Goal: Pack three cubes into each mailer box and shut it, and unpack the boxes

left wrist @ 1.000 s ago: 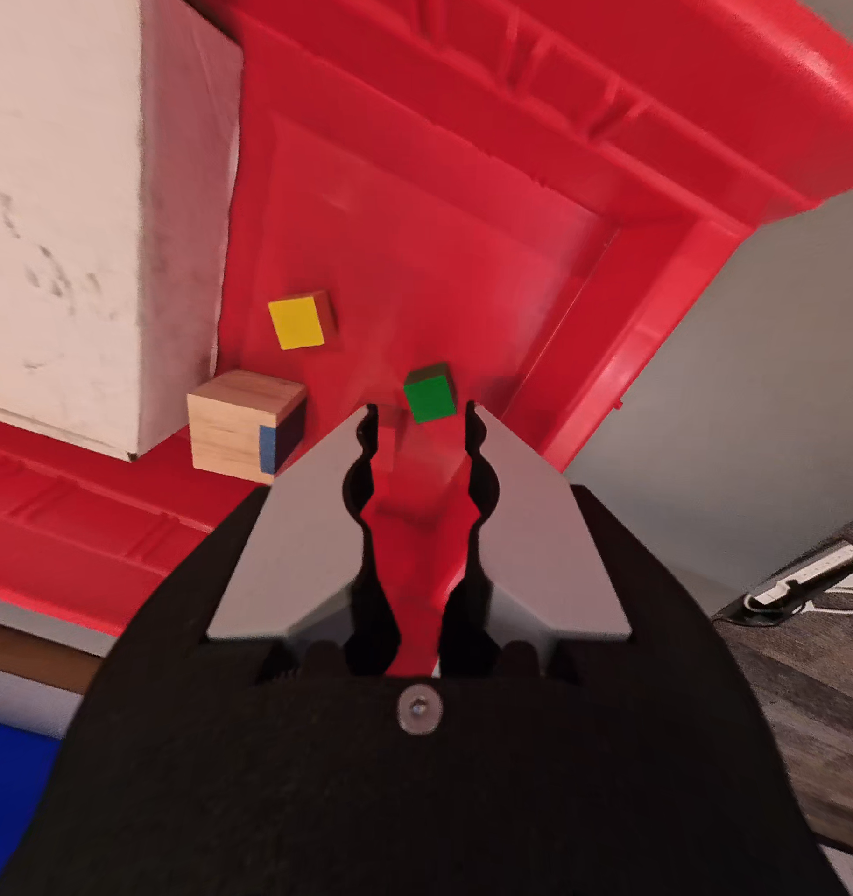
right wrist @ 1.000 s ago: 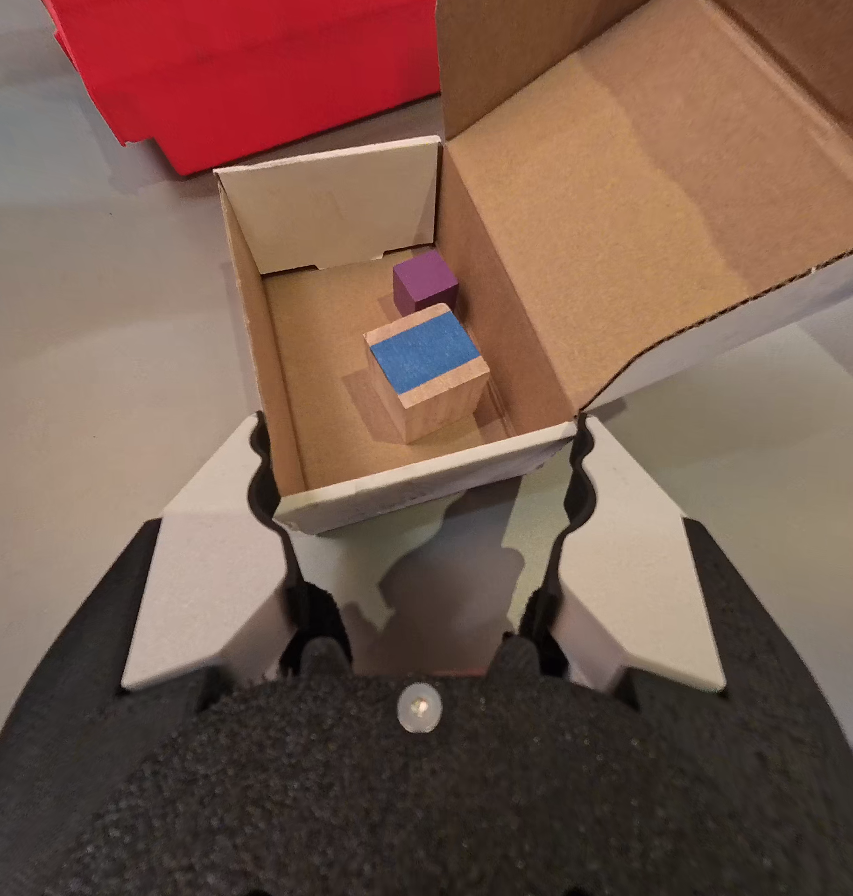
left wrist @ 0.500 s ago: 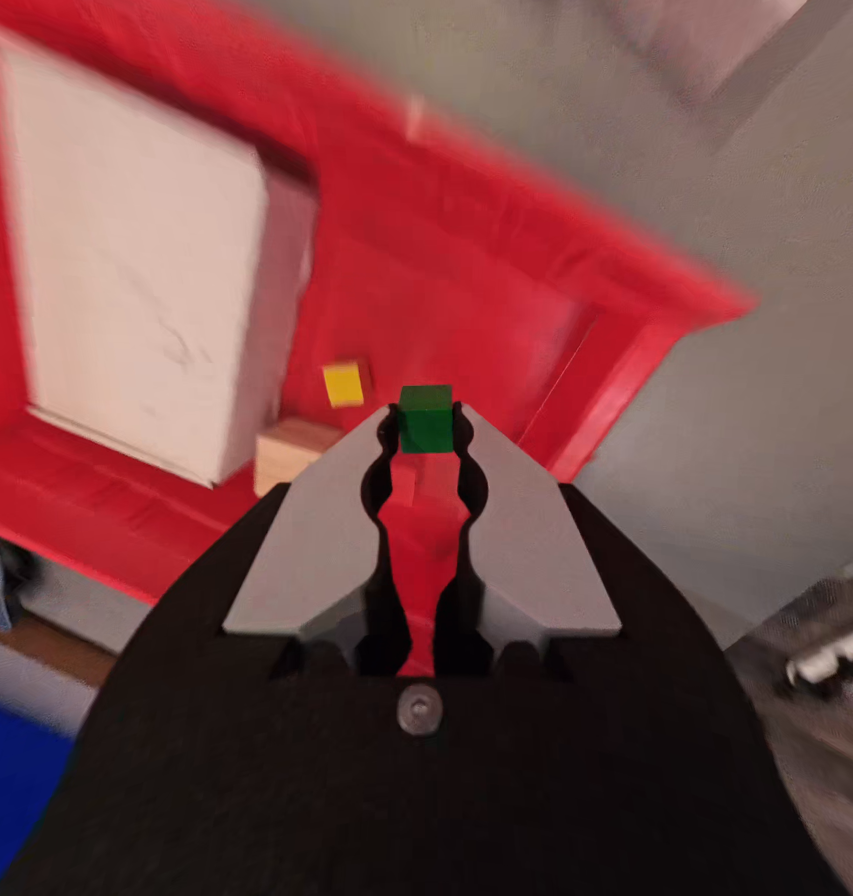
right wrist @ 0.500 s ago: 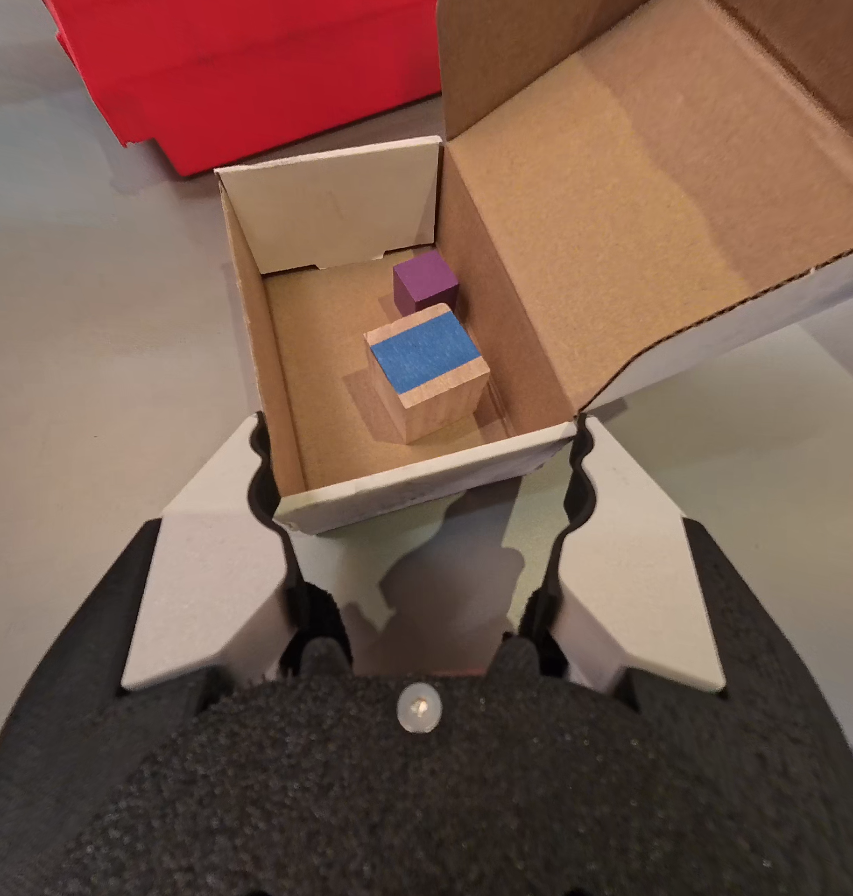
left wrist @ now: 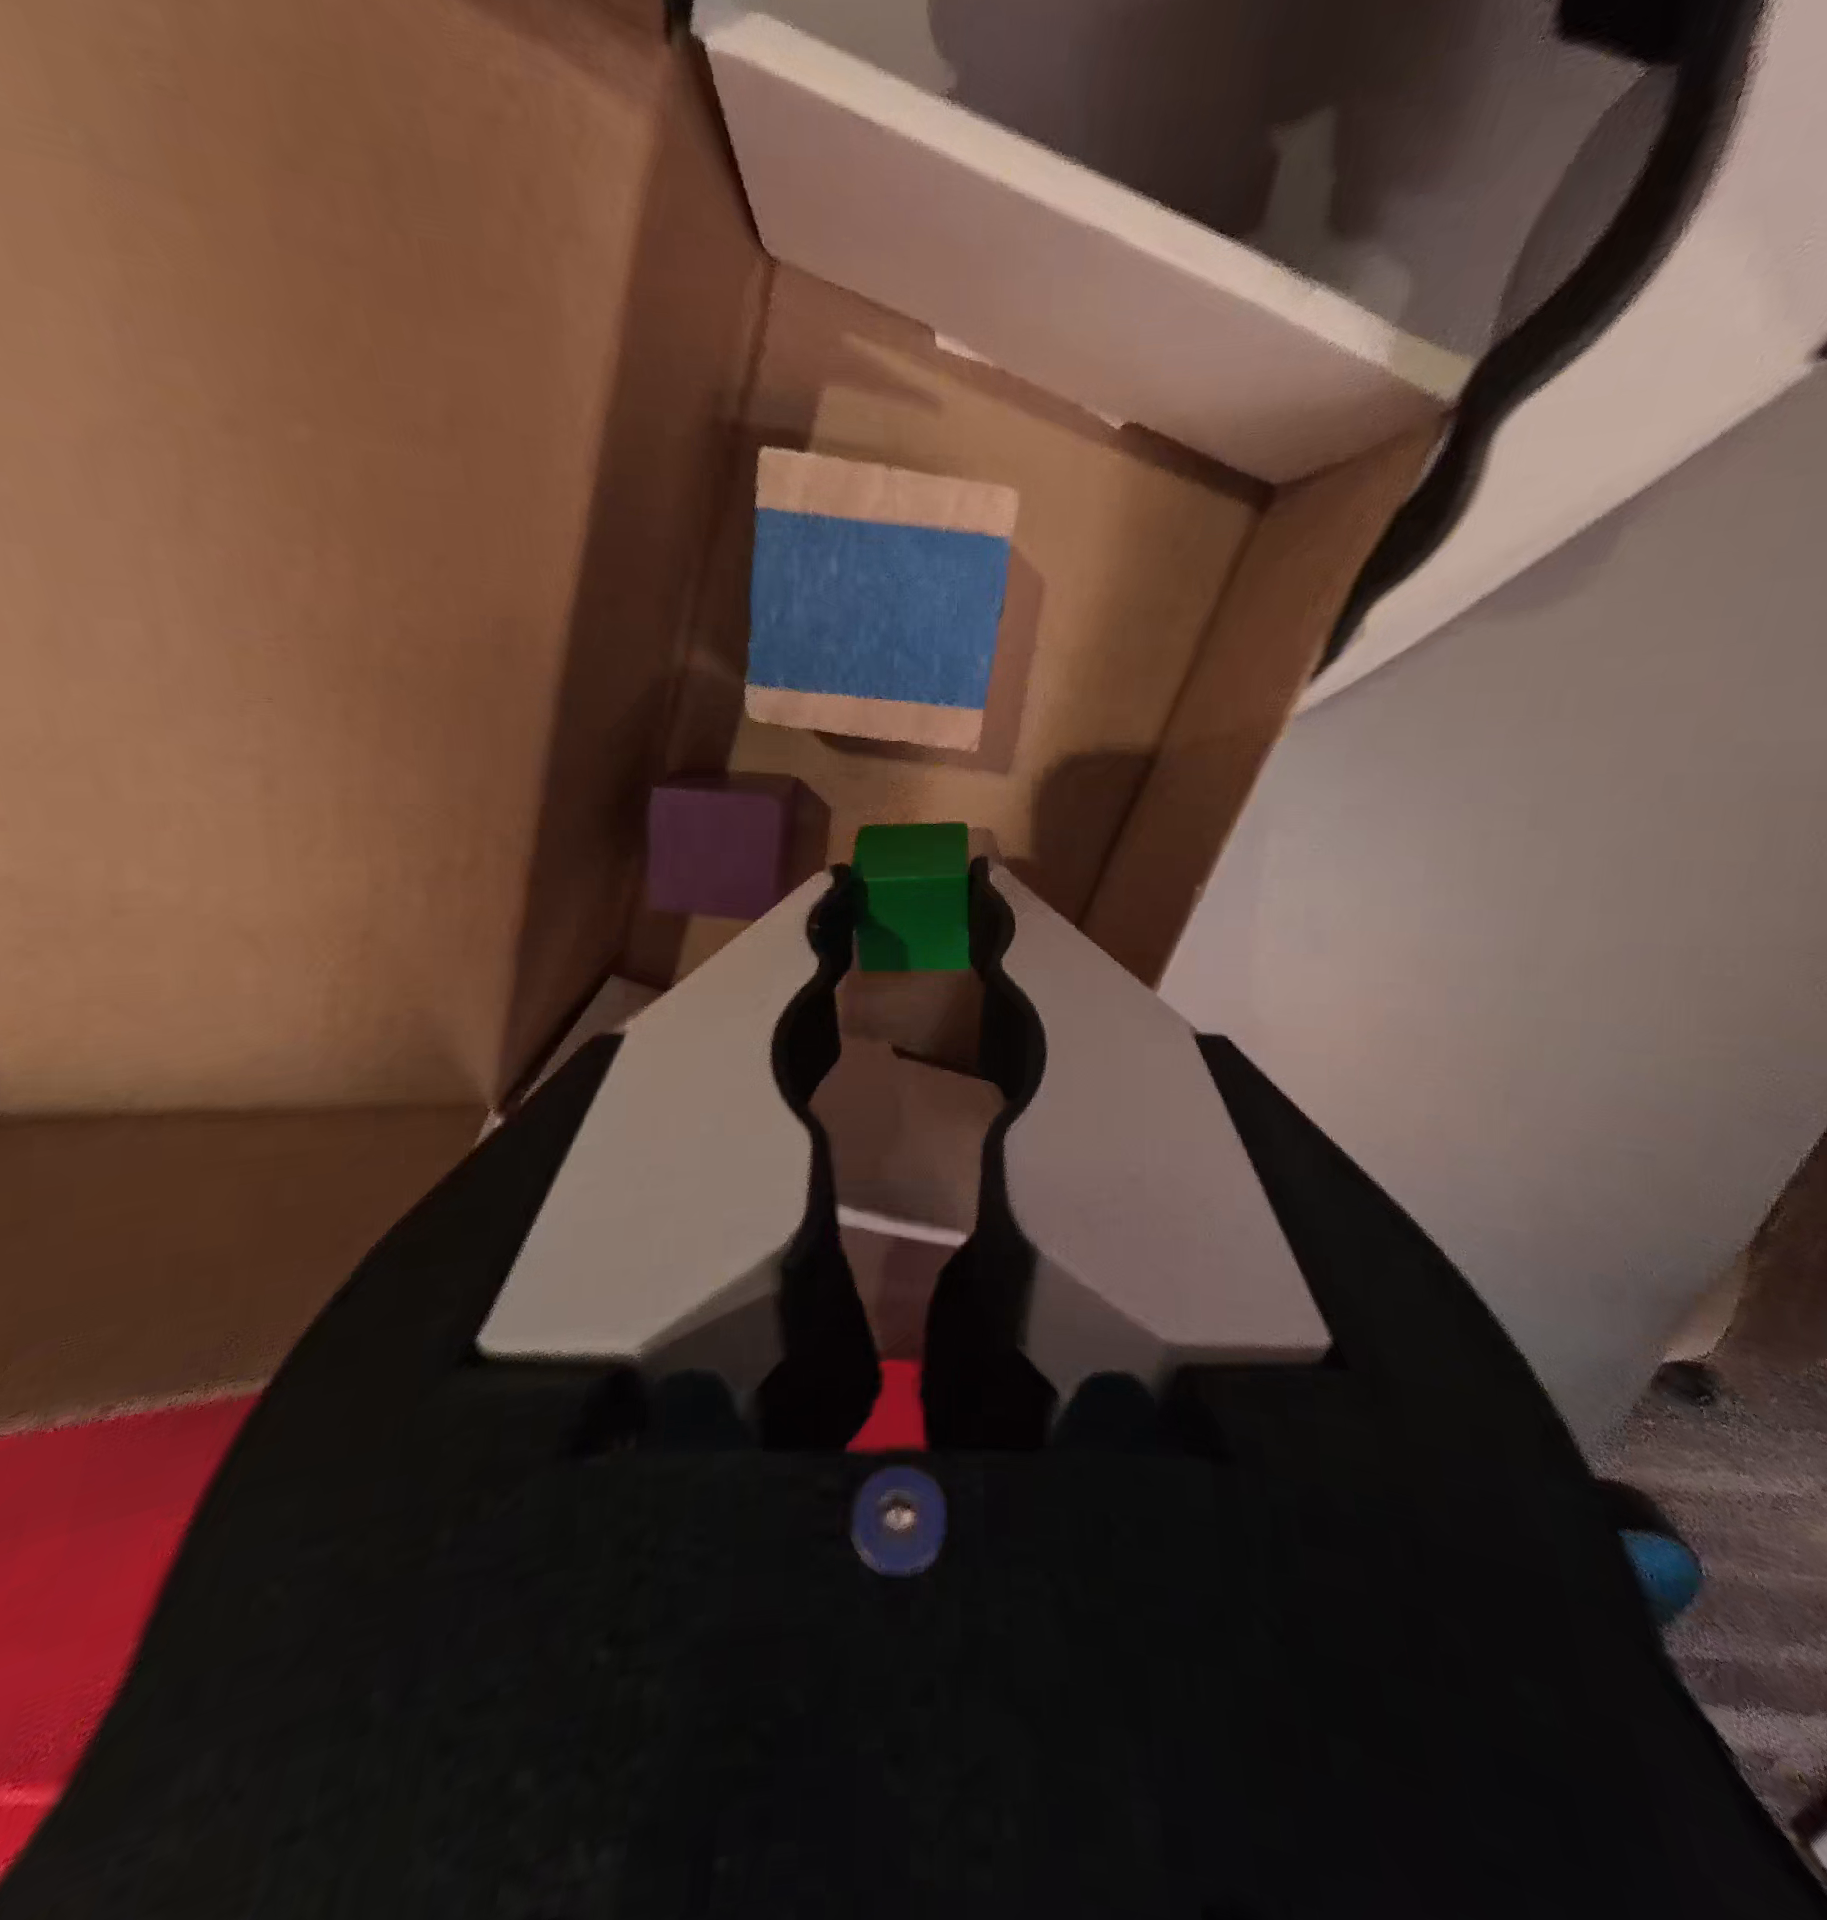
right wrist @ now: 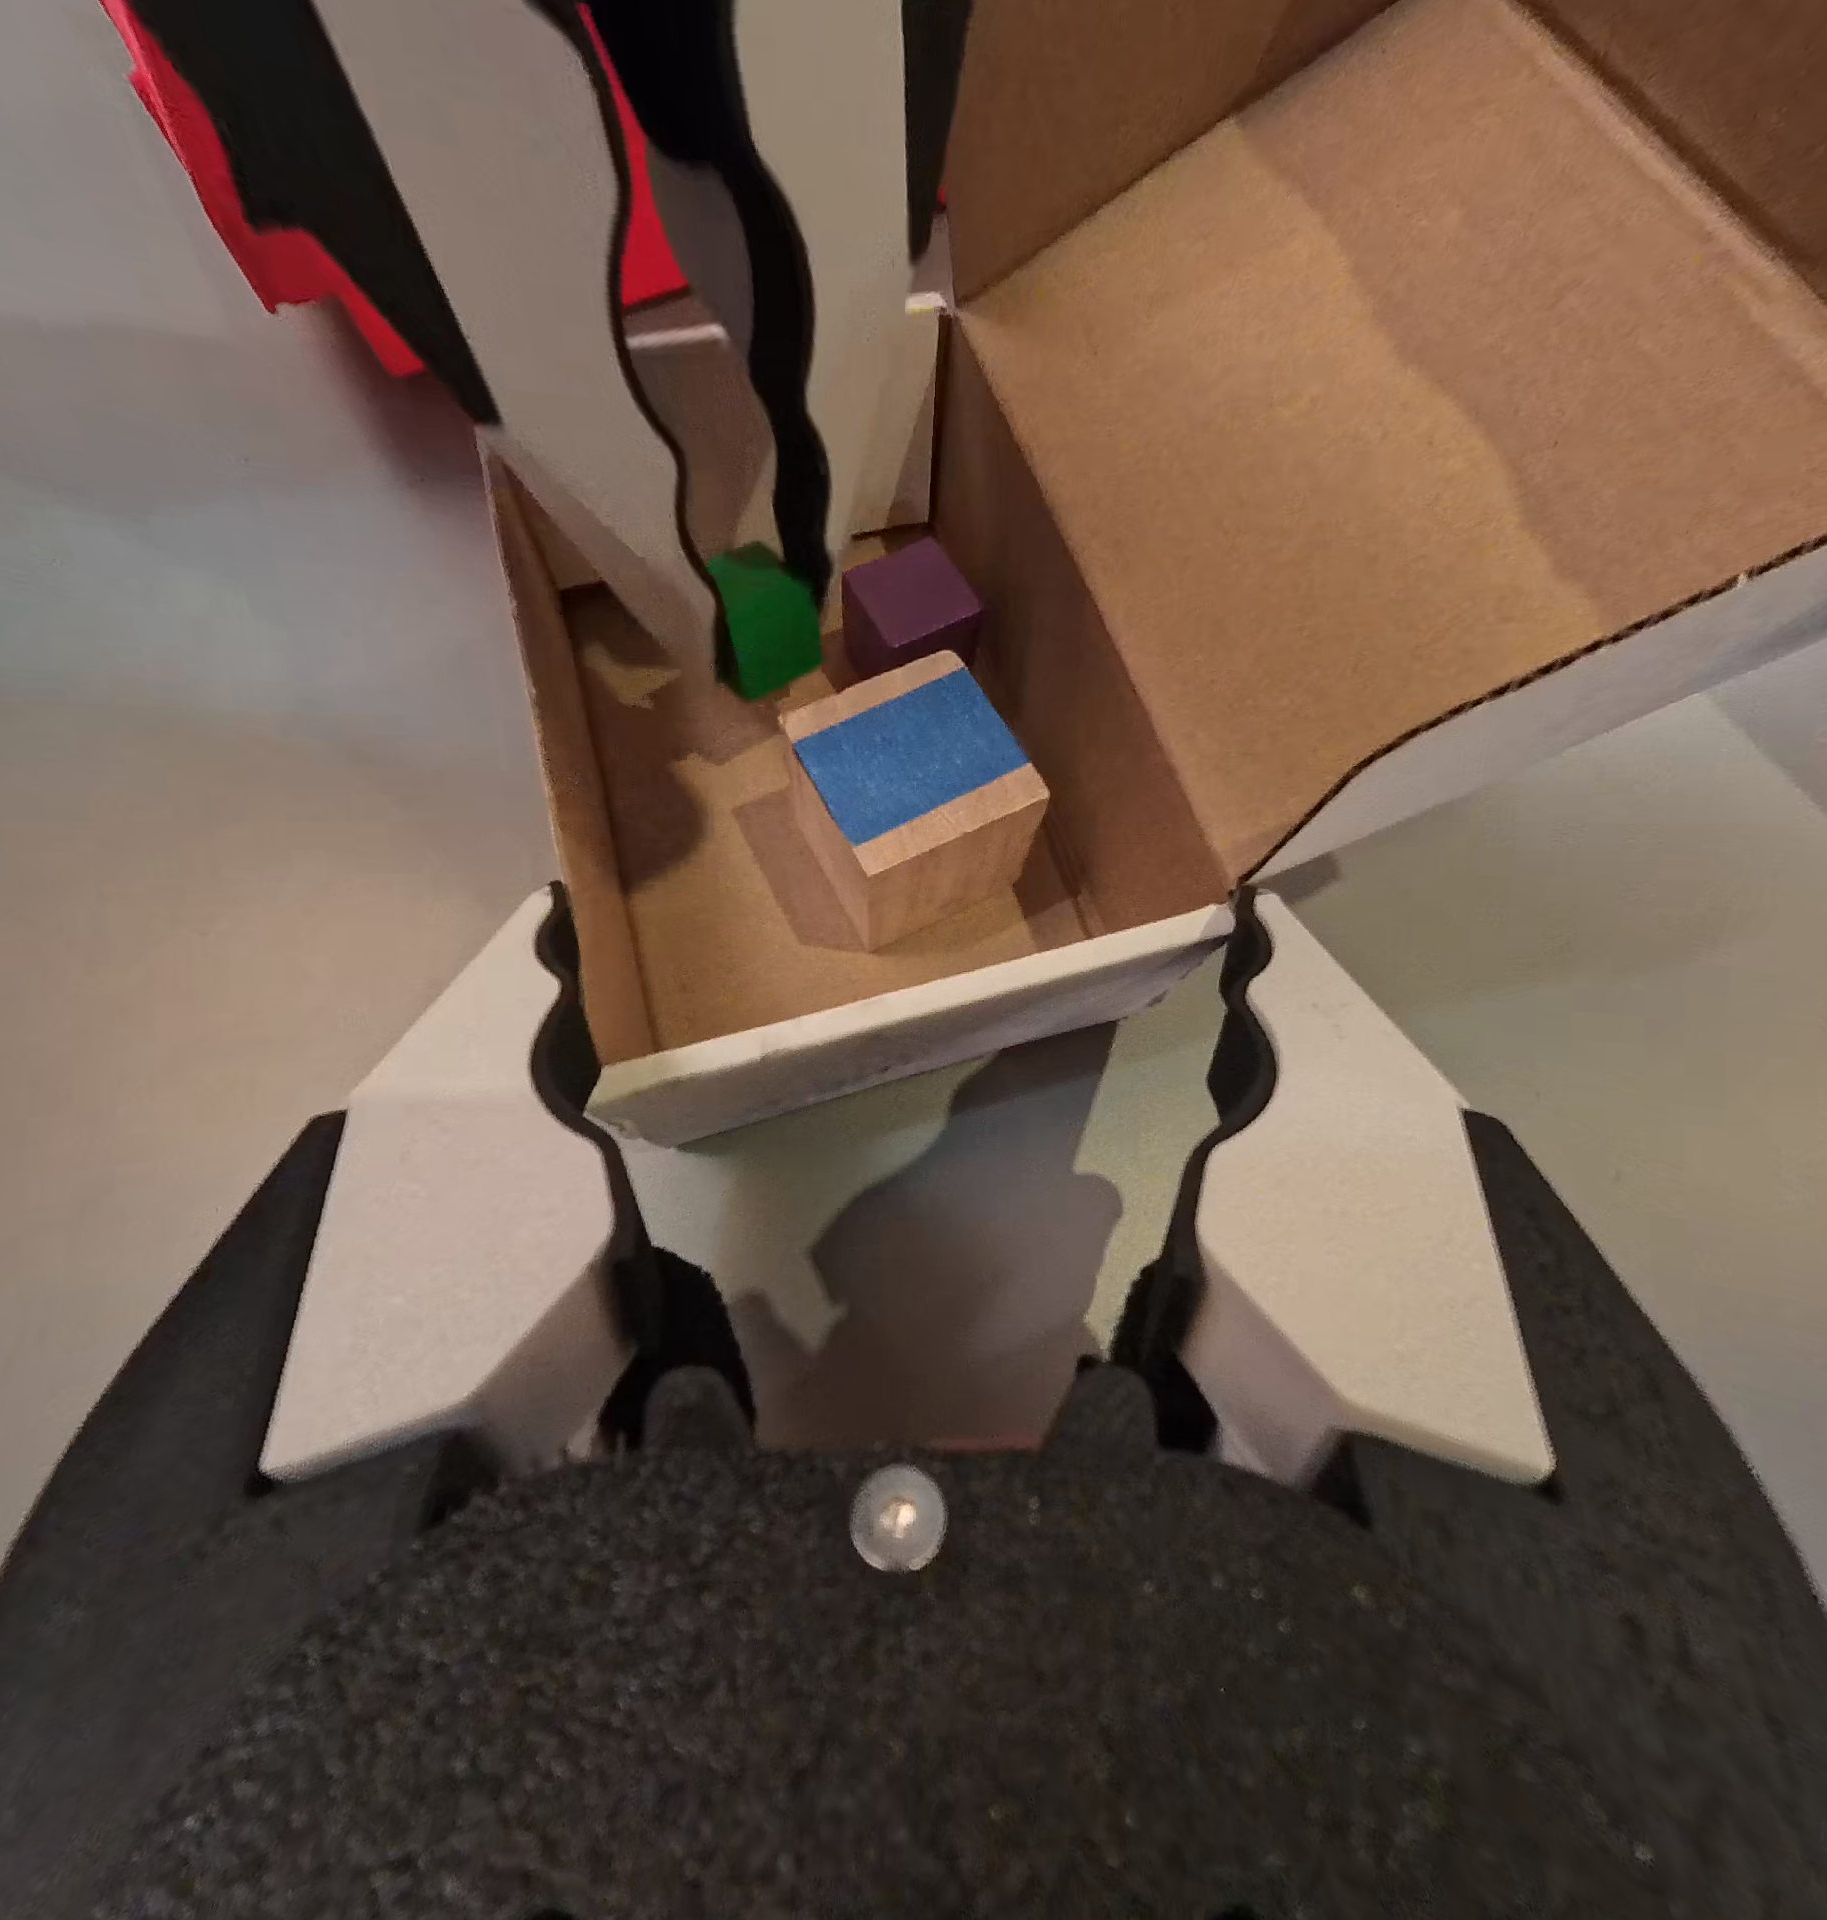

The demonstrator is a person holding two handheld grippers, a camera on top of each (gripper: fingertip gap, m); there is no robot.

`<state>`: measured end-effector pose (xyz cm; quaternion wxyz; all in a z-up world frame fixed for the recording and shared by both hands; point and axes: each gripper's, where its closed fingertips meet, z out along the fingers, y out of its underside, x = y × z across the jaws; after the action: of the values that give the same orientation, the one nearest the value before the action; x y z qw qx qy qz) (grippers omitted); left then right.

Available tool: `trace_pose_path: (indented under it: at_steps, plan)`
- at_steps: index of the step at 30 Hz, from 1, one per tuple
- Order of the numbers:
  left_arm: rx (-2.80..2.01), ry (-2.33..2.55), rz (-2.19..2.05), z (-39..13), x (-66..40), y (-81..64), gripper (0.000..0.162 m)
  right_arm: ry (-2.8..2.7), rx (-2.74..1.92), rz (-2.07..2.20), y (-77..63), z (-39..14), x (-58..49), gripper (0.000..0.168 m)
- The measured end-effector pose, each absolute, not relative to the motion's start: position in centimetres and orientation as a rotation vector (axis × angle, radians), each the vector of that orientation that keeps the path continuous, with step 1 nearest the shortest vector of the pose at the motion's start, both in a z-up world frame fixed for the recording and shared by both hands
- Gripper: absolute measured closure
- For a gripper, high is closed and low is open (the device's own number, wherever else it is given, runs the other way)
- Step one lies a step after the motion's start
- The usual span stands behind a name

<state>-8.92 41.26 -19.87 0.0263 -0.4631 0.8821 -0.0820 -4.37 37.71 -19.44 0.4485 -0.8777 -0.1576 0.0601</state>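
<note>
- Grey tabletop (right wrist: 213, 831) sat under your mailer box (right wrist: 888, 1049).
- Left gripper (left wrist: 911, 899) pinched the green cube (left wrist: 911, 896) by its sides; probably light and hard.
- Right gripper (right wrist: 893, 997) gaped wide around the box's near wall, holding nothing.

Pale grey-white tabletop (right wrist: 161, 790), smooth, matte, w/ soft shadows; more of it at right (right wrist: 1615, 935). Warm indoor light, from above by look of shadows. Dark grey-brown floor (left wrist: 1761, 1558) at lower right of left wrist view, wood-plank or carpet pattern, blurred, can't tell which. Small blue rounded thing (left wrist: 1657, 1569) near floor edge, too blurred to identify. Red bin (left wrist: 47, 1621) at lower left, also behind in right wrist view (right wrist: 296, 260). No walls or windows seen clearly.
</note>
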Motion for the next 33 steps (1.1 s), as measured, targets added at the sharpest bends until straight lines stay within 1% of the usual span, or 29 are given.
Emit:
trace_pose_path:
  at_steps: [5,12,15,18,22,23,24,26,28,32,33]
  plan:
    - [-1.449,2.746,-0.145,-21.7,-9.3,41.9,0.143,-0.394,-2.169,0.148,37.7,-19.4,-4.4,0.047]
    - [-1.438,2.743,-0.194,-22.5,-9.2,40.5,0.139,-0.397,-2.172,0.142,37.7,-19.4,-4.4,0.047]
    - [-1.466,2.689,-0.305,-21.0,-8.8,40.3,0.133,-0.393,-2.17,0.148,37.7,-19.4,-4.4,0.046]
    - [-1.494,2.527,-0.488,-17.0,-8.1,41.1,0.13,-0.393,-2.168,0.149,37.7,-19.4,-4.4,0.047]
    - [-1.616,2.039,-0.77,-10.0,-6.3,44.7,0.127,-0.394,-2.159,0.155,37.7,-19.4,-4.4,0.046]
    - [-1.662,1.907,-0.805,-8.9,-6.1,45.9,0.125,-0.385,-2.157,0.158,37.8,-19.4,-4.4,0.046]
    - [-1.698,1.79,-0.813,-8.2,-6.2,47.1,0.12,-0.385,-2.157,0.156,37.8,-19.4,-4.4,0.046]
    - [-1.724,1.622,-0.795,-7.6,-6.6,49.0,0.118,-0.39,-2.164,0.15,37.7,-19.4,-4.4,0.046]
    - [-1.736,1.547,-0.812,-8.0,-6.9,49.4,0.11,-0.394,-2.165,0.143,37.7,-19.4,-4.4,0.046]
    - [-1.807,1.541,-0.832,-10.8,-6.5,49.1,0.11,-0.398,-2.156,0.152,37.8,-19.4,-4.4,0.046]
    - [-1.828,1.548,-0.819,-11.3,-6.4,49.1,0.113,-0.392,-2.156,0.161,37.8,-19.4,-4.4,0.046]
